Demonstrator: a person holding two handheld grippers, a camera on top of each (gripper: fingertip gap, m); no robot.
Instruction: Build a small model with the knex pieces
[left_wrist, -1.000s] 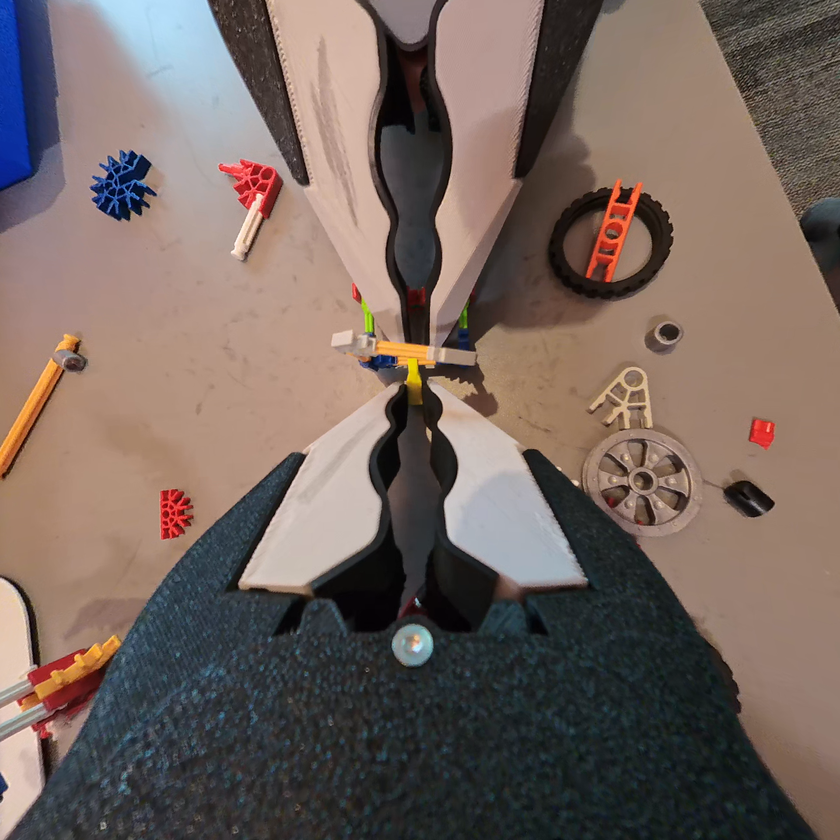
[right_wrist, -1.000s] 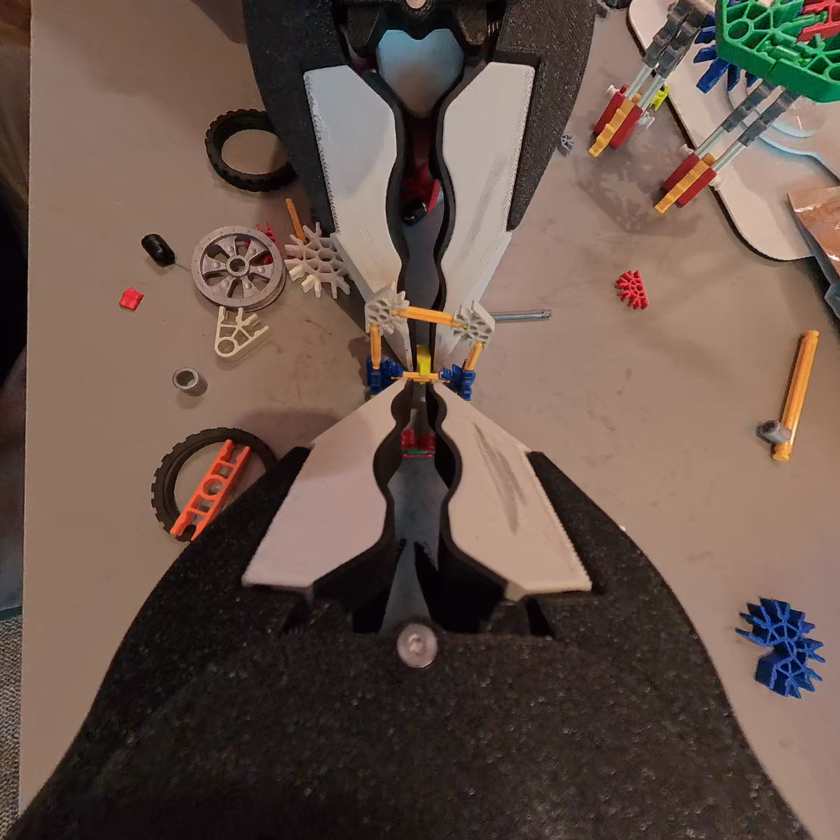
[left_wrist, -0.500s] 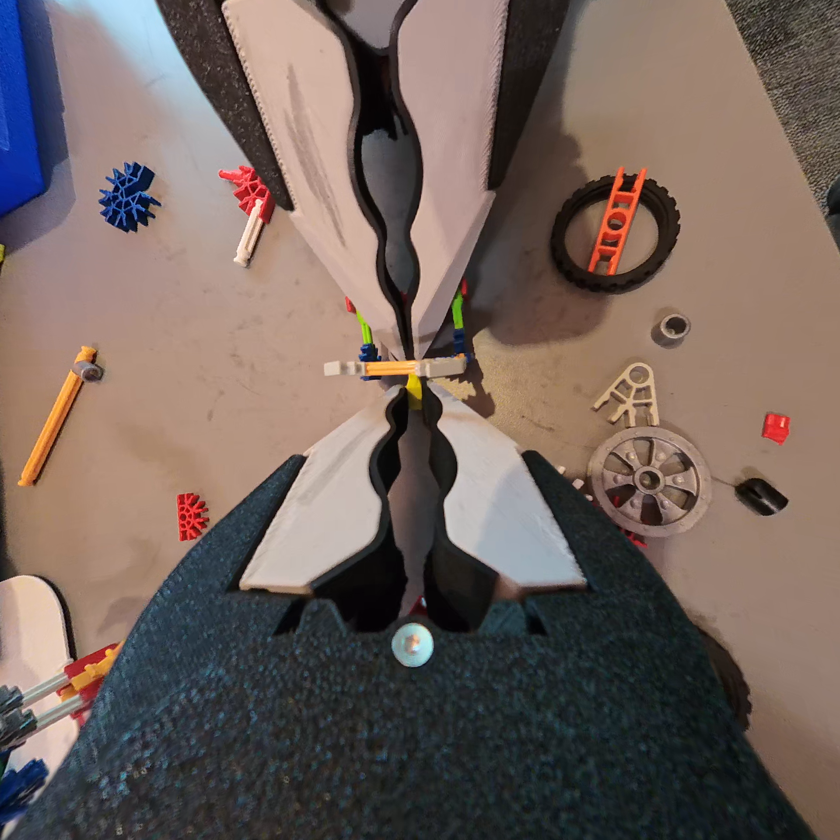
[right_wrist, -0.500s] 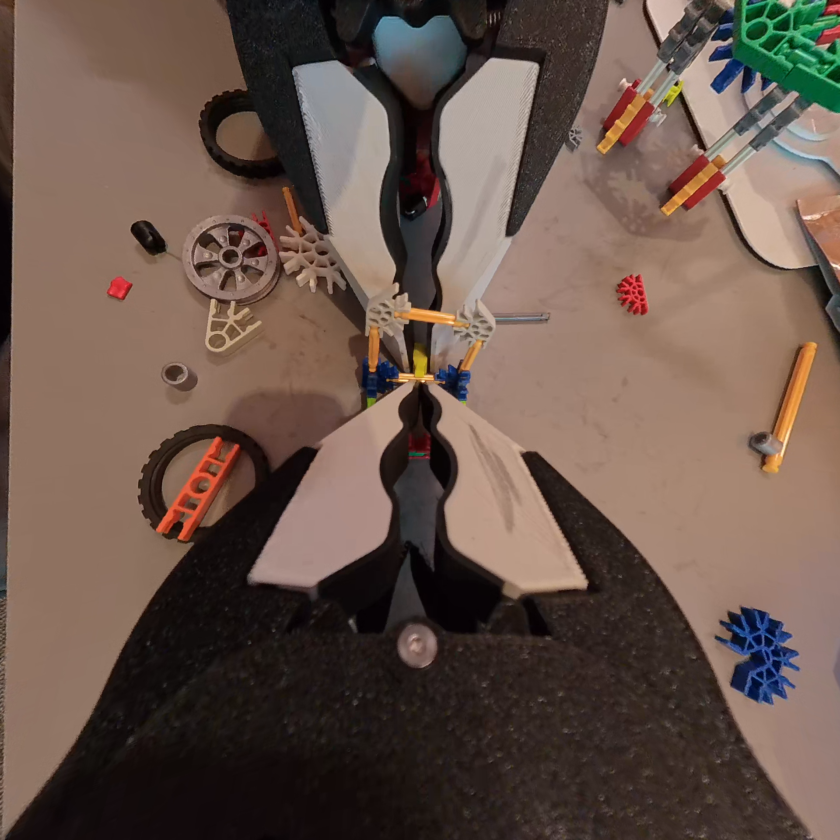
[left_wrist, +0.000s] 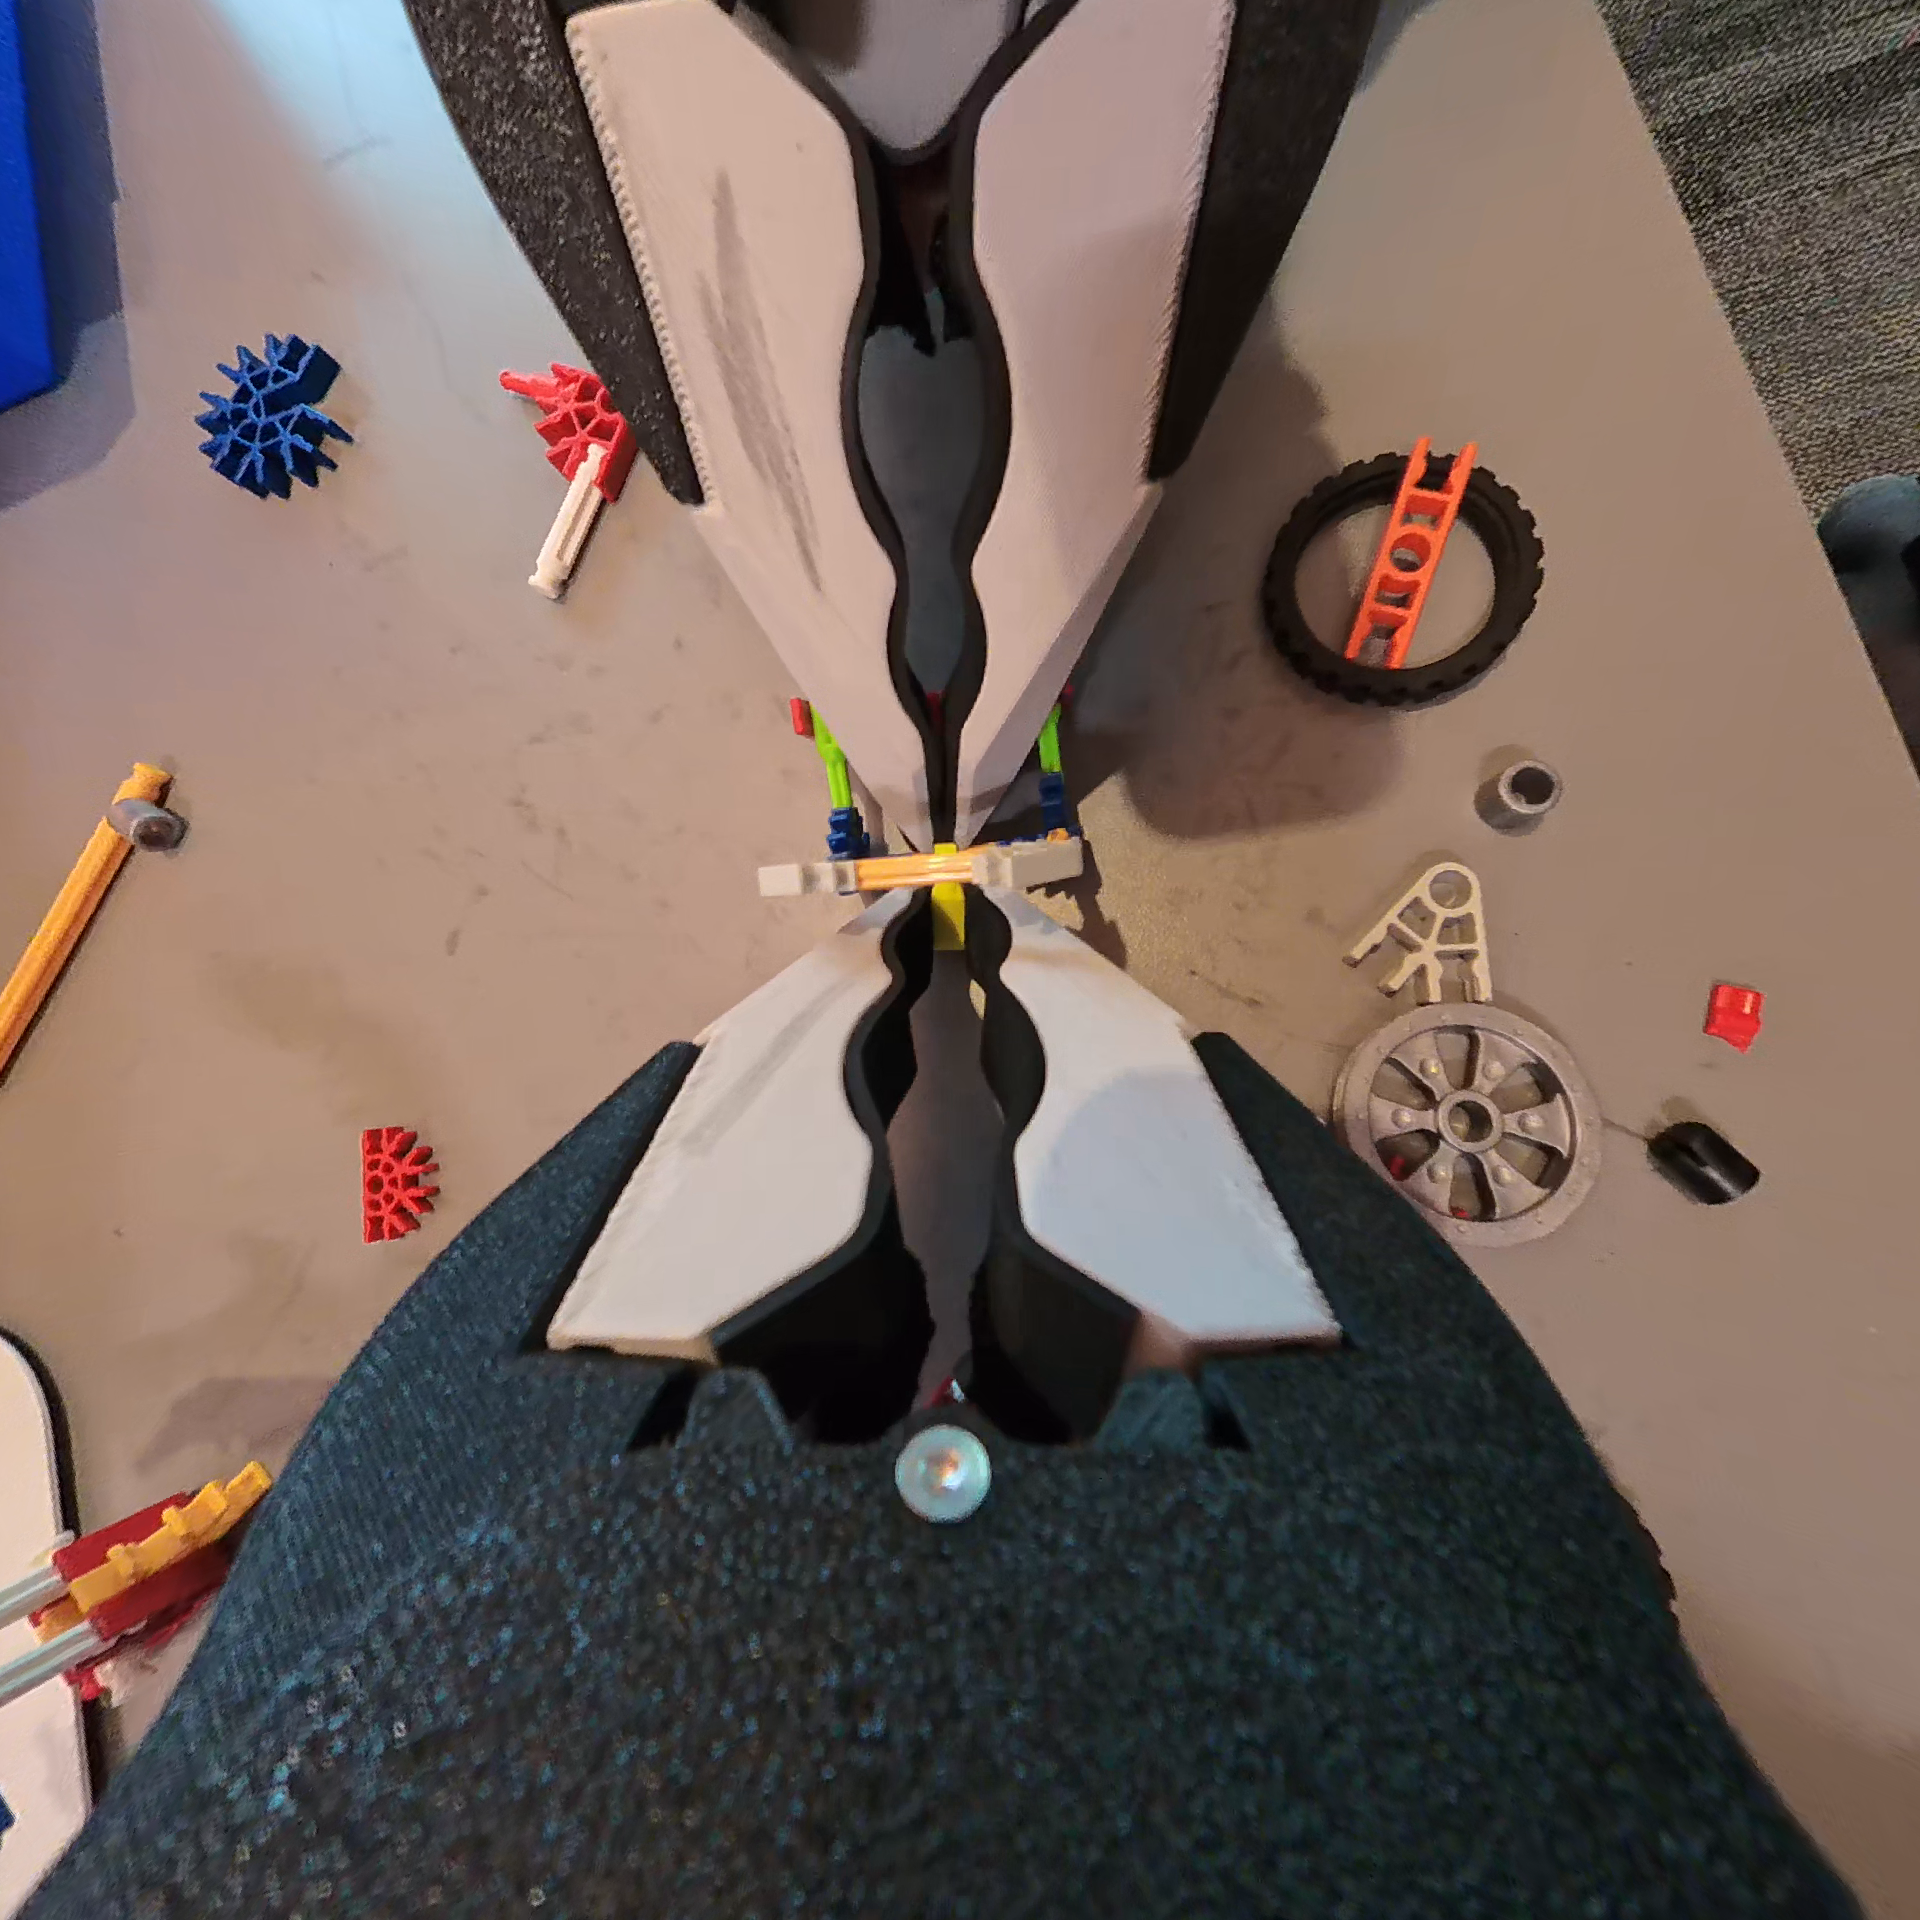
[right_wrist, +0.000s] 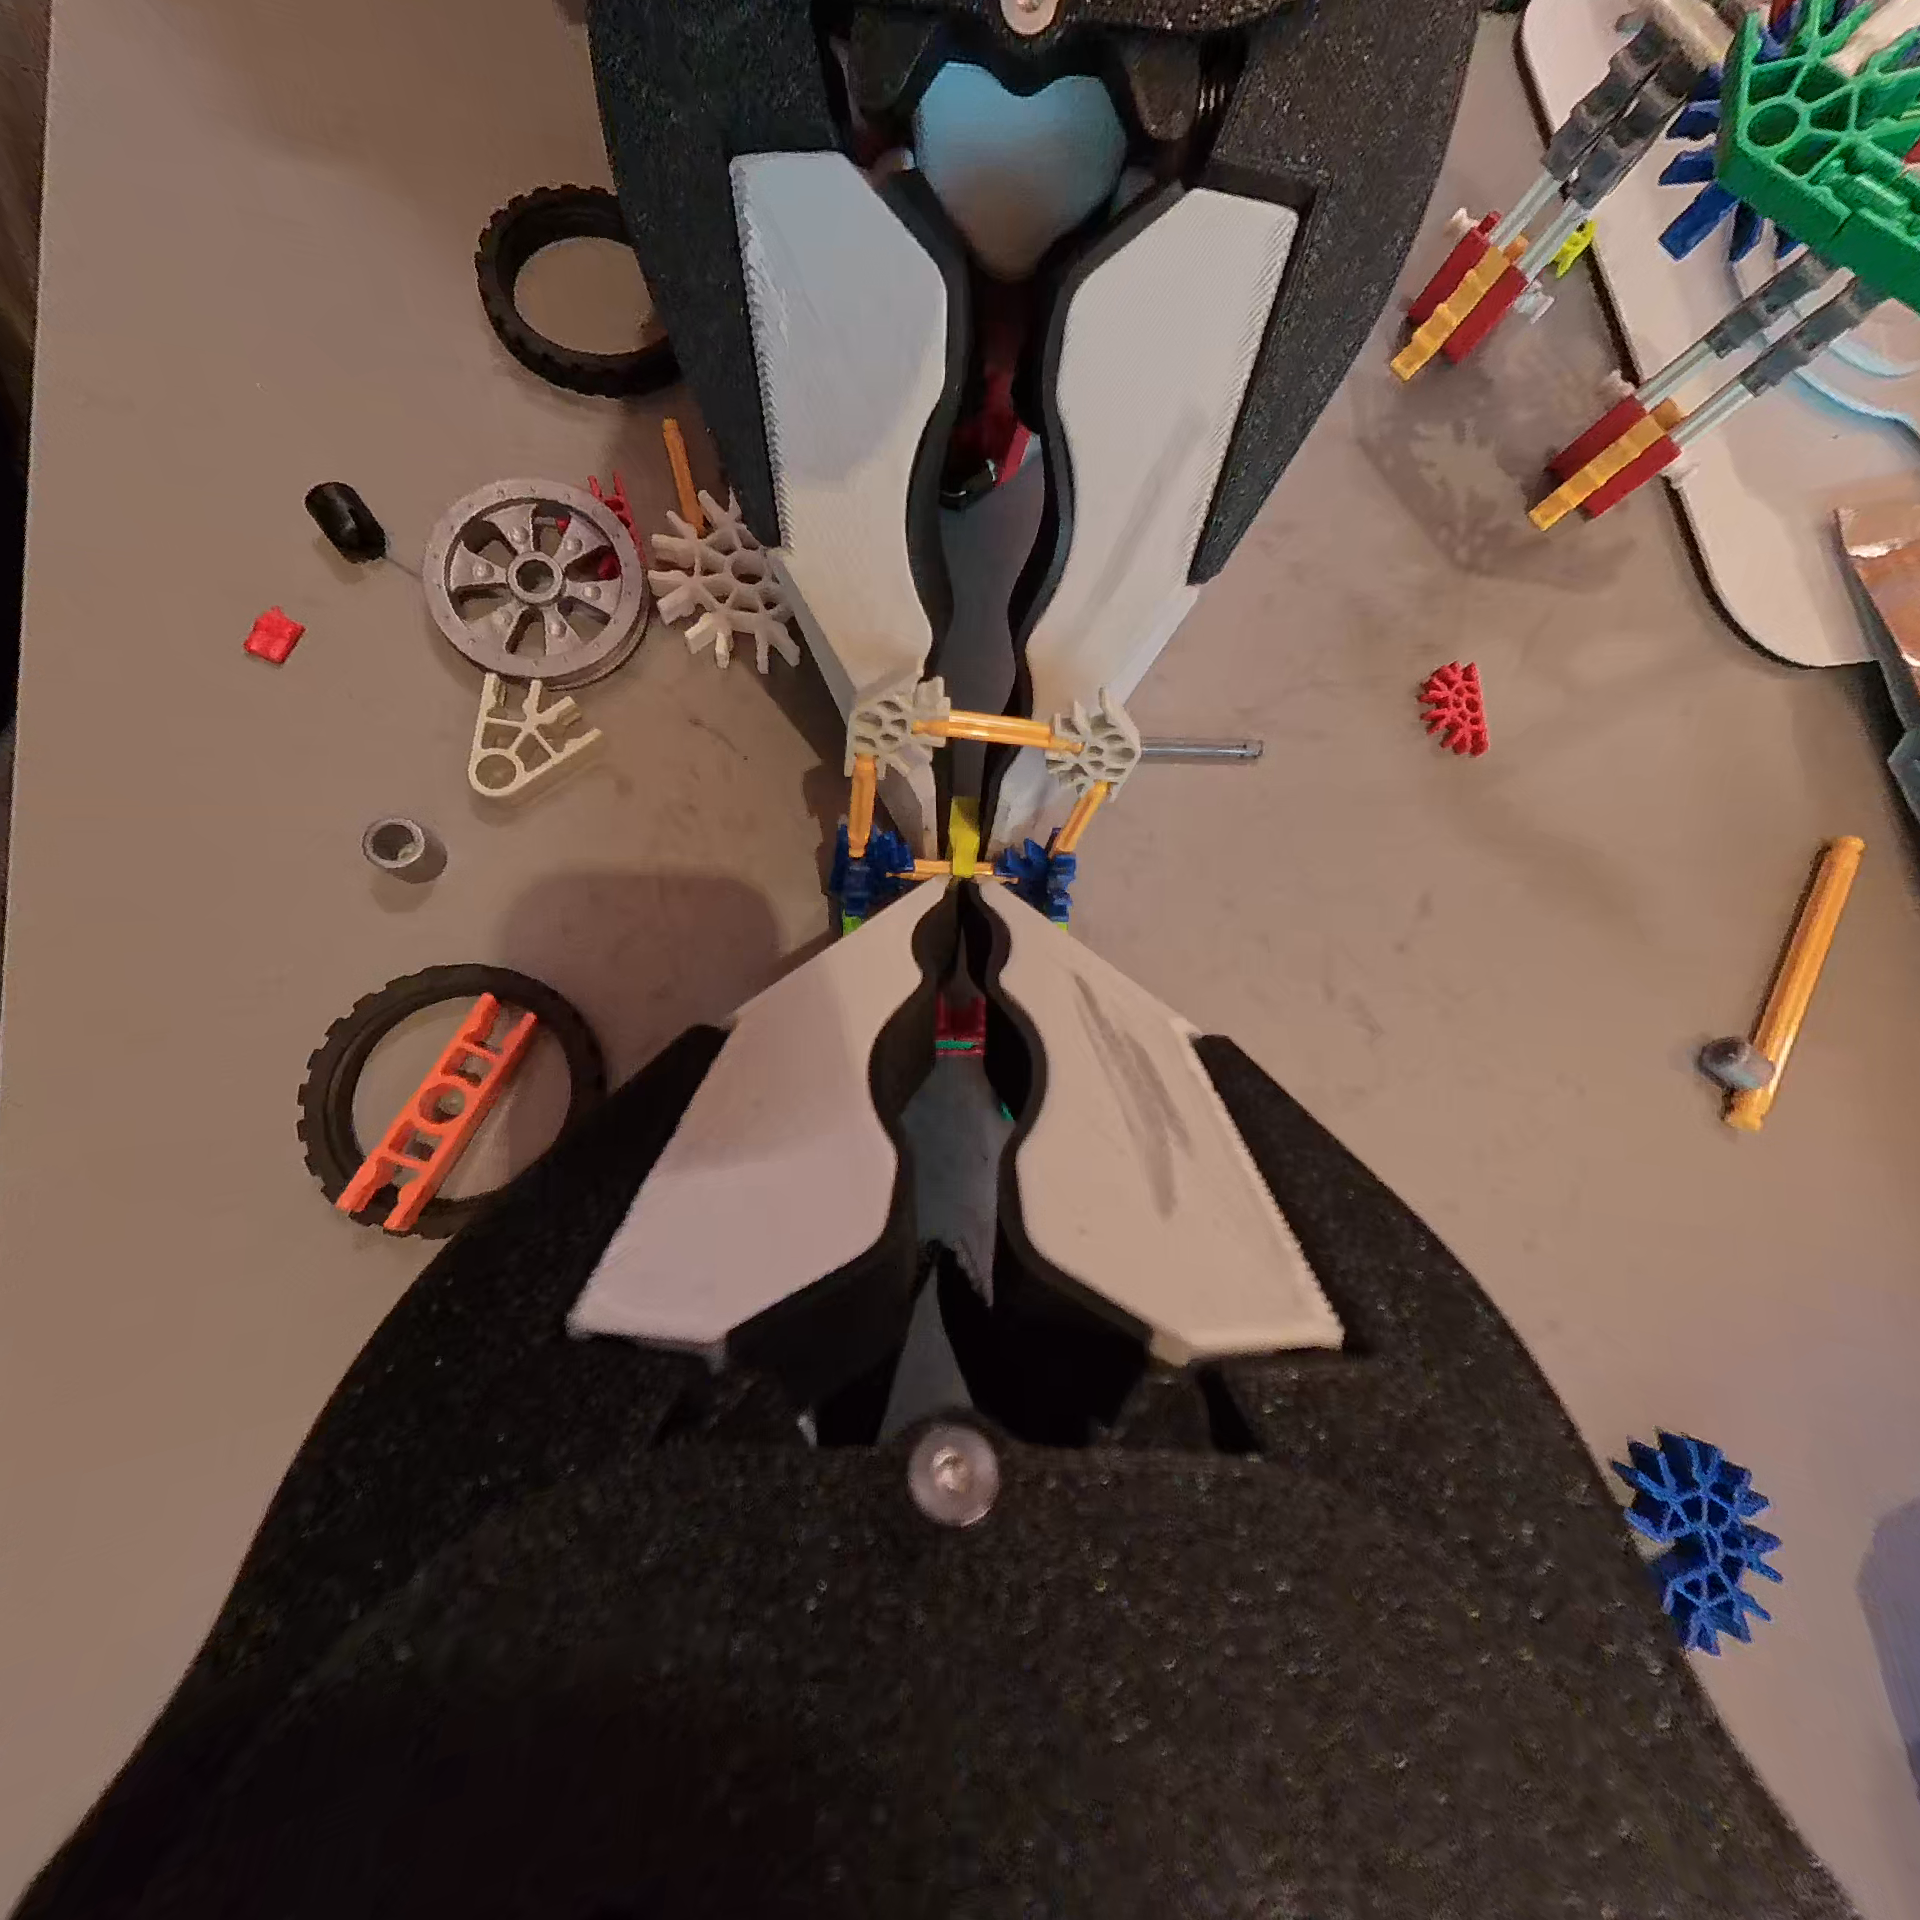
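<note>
A small toy frame (right_wrist: 987, 800) of grey connectors, orange rods, blue connectors and a yellow clip hangs between my two grippers, which face each other tip to tip above the grey table (left_wrist: 520, 727). My left gripper (left_wrist: 945, 925) is shut on the yellow clip (left_wrist: 948, 920) at the frame's middle. My right gripper (right_wrist: 956, 894) is shut on the thin orange rod between the blue connectors (right_wrist: 868, 862). Each gripper also shows in the other's view, the right one (left_wrist: 943, 831) coming from the top. Green rods (left_wrist: 834, 769) and a red piece are partly hidden behind the right fingers.
Loose parts lie around: a black tyre holding an orange ladder piece (left_wrist: 1403, 582), a grey wheel hub (left_wrist: 1465, 1122), a grey spacer (left_wrist: 1519, 795), a blue snowflake connector (left_wrist: 272, 416), an orange rod (left_wrist: 73, 914). A white board with a built model (right_wrist: 1766, 312) lies far right. The table edge (left_wrist: 1714, 260) is near. My two grippers' fingertips are within a few centimetres of each other.
Both grippers stay shut on the frame. The held frame has turned from slightly tilted to level in the left wrist view, and the pair has shifted a little over the table.
</note>
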